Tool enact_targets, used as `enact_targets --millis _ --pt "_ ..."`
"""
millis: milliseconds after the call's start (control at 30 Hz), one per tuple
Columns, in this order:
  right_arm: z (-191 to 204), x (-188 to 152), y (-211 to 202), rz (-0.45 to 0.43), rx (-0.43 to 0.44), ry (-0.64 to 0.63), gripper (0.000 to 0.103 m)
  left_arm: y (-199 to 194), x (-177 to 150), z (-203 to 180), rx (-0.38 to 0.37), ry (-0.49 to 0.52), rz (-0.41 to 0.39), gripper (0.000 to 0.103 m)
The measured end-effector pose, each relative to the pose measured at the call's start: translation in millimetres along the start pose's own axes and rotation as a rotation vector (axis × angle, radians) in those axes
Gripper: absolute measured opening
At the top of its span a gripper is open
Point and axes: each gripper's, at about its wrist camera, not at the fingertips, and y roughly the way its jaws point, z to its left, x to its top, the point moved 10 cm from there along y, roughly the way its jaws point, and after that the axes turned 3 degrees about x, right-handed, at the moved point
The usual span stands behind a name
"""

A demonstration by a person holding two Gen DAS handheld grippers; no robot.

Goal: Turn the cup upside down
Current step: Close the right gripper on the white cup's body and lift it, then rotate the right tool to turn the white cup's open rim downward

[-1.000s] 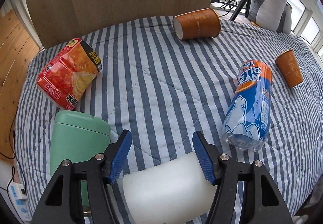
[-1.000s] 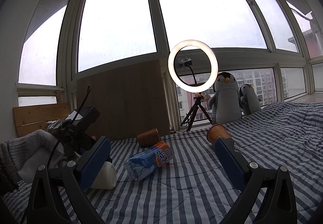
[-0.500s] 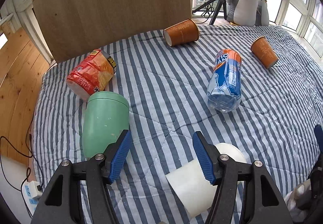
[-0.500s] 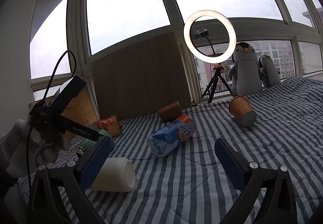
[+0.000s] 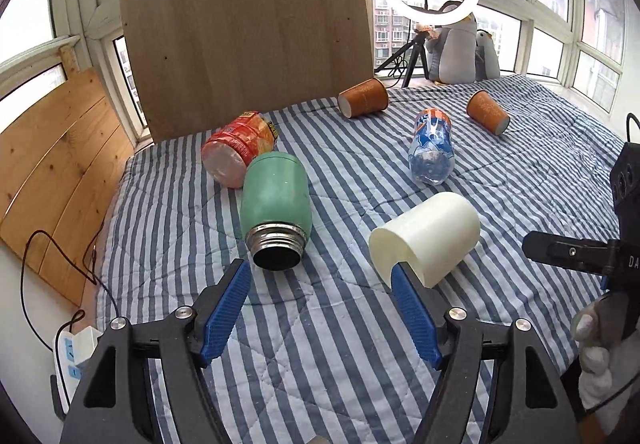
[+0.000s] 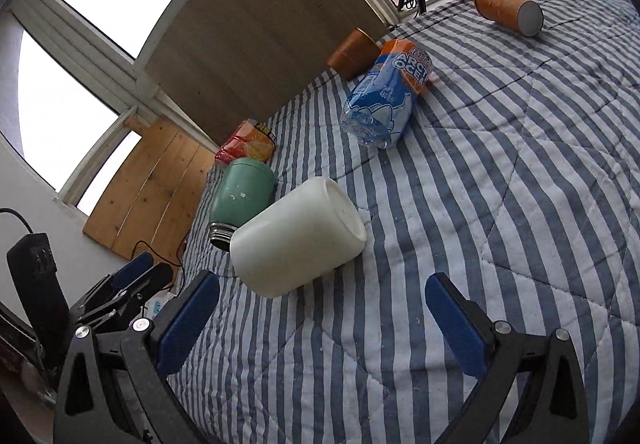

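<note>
Pulled back from the white cup [image 5: 426, 240] since a second ago, when it lay between the left gripper's [image 5: 320, 308] blue pads; now off to the right, its near edge just behind the right pad [image 5: 414, 318]. Jaws spread wide, holding nothing. Right gripper [image 6: 324, 316] likewise spread and empty, swung down from the window toward the cup [image 6: 298, 238] just ahead of it.

Cup on its side on the striped quilt [image 5: 340, 344], beside the green flask [image 5: 276, 204]. Probably light, stiff plastic with a smooth, slippery wall; likely to roll on the soft bedding. Best taken across the middle of the barrel, squarely, before turning it mouth-down.

Further out: blue bottle [image 5: 432, 152], red snack bag [image 5: 238, 148], two orange paper cups [image 5: 364, 98] lying toppled.
</note>
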Motion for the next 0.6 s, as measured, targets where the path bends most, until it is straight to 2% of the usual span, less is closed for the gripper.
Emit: enact_targets --millis 133,233,300,400,467,600 --pt "-2.9 -12.1 21.9 0.041 -0.011 0.216 0.102 -14.3 -18.8 8.5 -0.024 0.001 -0.039 0.076" --pt "-6.3 -11.2 33.9 0.006 0.003 0.358 0.102 -25.8 -40.0 12.7 -0.065 -0.013 -0.049 0.076" --pt "-6.0 -8.5 45.3 -0.004 -0.017 0.388 0.102 -32.8 -57.2 15.5 -0.079 -0.017 -0.055 0.076" --pt "-10.5 -3.1 58.1 -0.023 -0.044 0.439 0.102 -44.2 -83.1 22.3 -0.052 0.001 -0.077 0.077" --pt "-15.8 2.3 64.9 -0.034 -0.063 0.470 0.102 -48.7 -98.4 25.7 -0.058 0.003 -0.078 0.082" --pt "-13.6 8.7 74.9 -0.024 -0.102 0.453 0.102 -48.9 -115.3 32.8 -0.040 0.008 -0.067 0.082"
